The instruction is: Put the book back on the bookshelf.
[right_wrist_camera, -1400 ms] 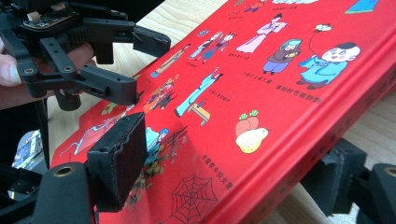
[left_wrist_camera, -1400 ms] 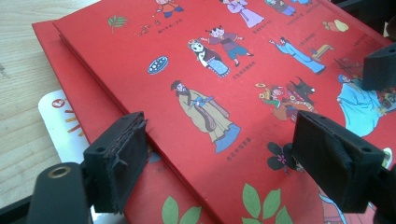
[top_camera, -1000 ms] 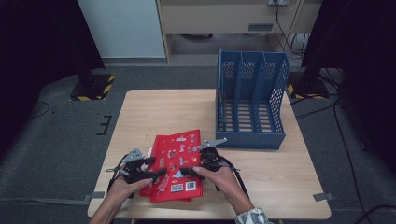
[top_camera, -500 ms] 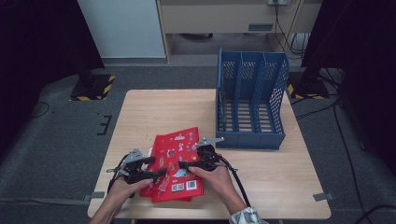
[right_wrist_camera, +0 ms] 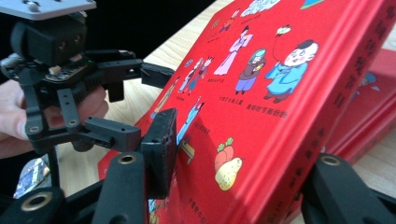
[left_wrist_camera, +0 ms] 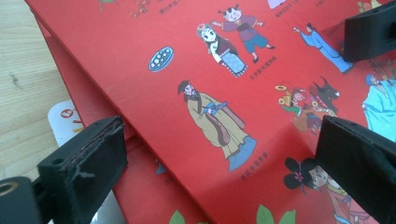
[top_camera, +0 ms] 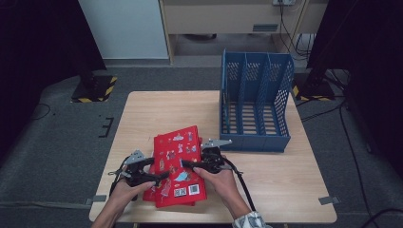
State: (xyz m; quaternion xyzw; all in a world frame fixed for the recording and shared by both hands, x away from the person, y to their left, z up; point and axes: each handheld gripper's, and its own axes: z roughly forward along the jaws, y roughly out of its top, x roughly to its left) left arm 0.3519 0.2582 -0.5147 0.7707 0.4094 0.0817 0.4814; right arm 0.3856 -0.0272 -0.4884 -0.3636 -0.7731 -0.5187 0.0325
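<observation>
Two red hardcover picture books [top_camera: 177, 166] lie stacked at the near edge of the pale wooden tabletop [top_camera: 161, 109], left of its middle. The upper book, its glossy cover printed with small cartoon figures in robes, is tilted: the right gripper view shows its right side lifted off the red book beneath [right_wrist_camera: 373, 102], which lies flat on the tabletop.

The right hand-held gripper [top_camera: 192, 165] reaches over the books from the right. Its jaws have just been closing, and the right gripper view shows them around the raised edge of the upper book [right_wrist_camera: 261, 107], one black pad on the cover and the other under the spine side, so it is grasping that book.

The left hand-held gripper [top_camera: 153, 171] sits at the left edge of the stack. Its jaws have just been opening and now stand spread wide; in the left gripper view the upper book's cover [left_wrist_camera: 210, 102] lies between them, untouched by either pad, so it is released.

Far right on the tabletop stands a blue perforated plastic file rack [top_camera: 255, 102] with upright dividers, well apart from the books.
</observation>
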